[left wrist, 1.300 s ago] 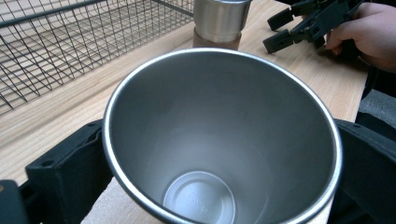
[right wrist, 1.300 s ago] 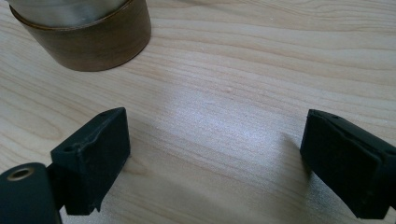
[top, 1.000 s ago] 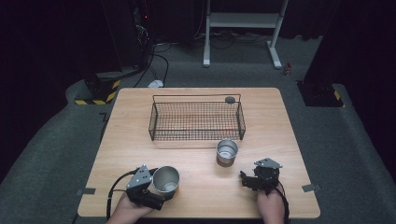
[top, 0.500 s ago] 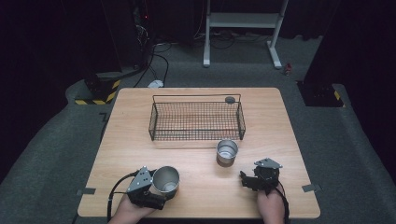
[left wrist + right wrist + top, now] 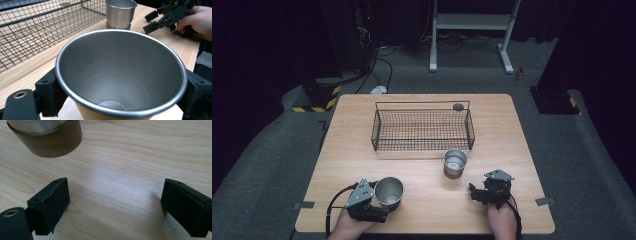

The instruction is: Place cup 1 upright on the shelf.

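On the near left part of the tabletop (image 5: 512, 130), the left tongs (image 5: 379, 207) hold a steel cup (image 5: 388, 191) between both jaws, which press on its two sides below the rim. In the left gripper view this cup (image 5: 120, 75) is seen from above: the mouth is wide, the inside is bare, and the lower outside wall has a tan colour. Compared with one second ago, the cup and the left tongs are at almost the same place near the front edge; any shift is very small. It looks slightly tilted, and I cannot tell whether it stands on the wood or is lifted a little. A second steel cup (image 5: 455, 163) with a brown band at its foot stands upright just in front of the wire basket (image 5: 422, 129), near its right corner, and it has not moved. The basket also stays where it was, and a small dark round thing (image 5: 458, 106) sits at its far right corner. The right tongs (image 5: 476, 194) rest low over the tabletop, near the second cup but apart from it, as before. Their jaws stand wide open, with only bare wood between them, and they hold nothing.
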Available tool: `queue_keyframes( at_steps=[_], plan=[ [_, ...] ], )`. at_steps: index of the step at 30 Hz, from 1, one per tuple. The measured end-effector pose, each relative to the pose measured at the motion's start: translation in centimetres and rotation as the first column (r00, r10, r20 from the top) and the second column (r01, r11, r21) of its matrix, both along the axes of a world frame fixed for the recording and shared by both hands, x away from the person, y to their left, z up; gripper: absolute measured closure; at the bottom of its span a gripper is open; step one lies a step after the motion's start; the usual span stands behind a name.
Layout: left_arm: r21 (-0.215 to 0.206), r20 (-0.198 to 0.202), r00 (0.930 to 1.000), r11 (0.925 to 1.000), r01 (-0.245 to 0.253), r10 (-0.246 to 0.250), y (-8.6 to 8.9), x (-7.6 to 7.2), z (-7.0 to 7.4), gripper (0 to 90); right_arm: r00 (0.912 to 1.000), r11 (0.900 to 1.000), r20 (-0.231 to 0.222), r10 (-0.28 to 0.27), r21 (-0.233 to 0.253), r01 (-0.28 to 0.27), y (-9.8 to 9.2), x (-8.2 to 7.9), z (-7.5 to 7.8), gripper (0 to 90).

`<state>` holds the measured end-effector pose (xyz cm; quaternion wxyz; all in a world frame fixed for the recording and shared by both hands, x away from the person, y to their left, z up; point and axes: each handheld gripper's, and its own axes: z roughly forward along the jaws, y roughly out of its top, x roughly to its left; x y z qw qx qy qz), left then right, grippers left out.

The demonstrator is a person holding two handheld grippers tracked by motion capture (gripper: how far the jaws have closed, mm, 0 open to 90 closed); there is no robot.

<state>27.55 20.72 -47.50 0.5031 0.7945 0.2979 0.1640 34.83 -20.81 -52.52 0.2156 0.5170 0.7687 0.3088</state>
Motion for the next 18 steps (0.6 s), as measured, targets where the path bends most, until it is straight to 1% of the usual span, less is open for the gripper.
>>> queue_keyframes(
  at_steps=[3, 12, 18],
  plan=[
    [-0.01, 0.001, 0.9999, 0.9999, -0.011, 0.011, 0.2, 0.1, 0.1, 13.4, 1.0, 1.0, 0.0, 0.0, 0.0, 0.0, 0.0, 0.0, 0.0, 8.3],
    [-0.016, 0.012, 0.9991, 0.999, -0.041, 0.041, 0.8, 0.2, 0.3, 13.5, 1.0, 1.0, 0.0, 0.0, 0.0, 0.0, 0.0, 0.0, 0.0, 8.3],
    [-0.03, 0.01, 0.9974, 0.997, -0.072, 0.072, 1.3, 0.4, 0.4, 13.5, 1.0, 1.0, 0.0, 0.0, 0.0, 0.0, 0.0, 0.0, 0.0, 8.3]
  ],
)
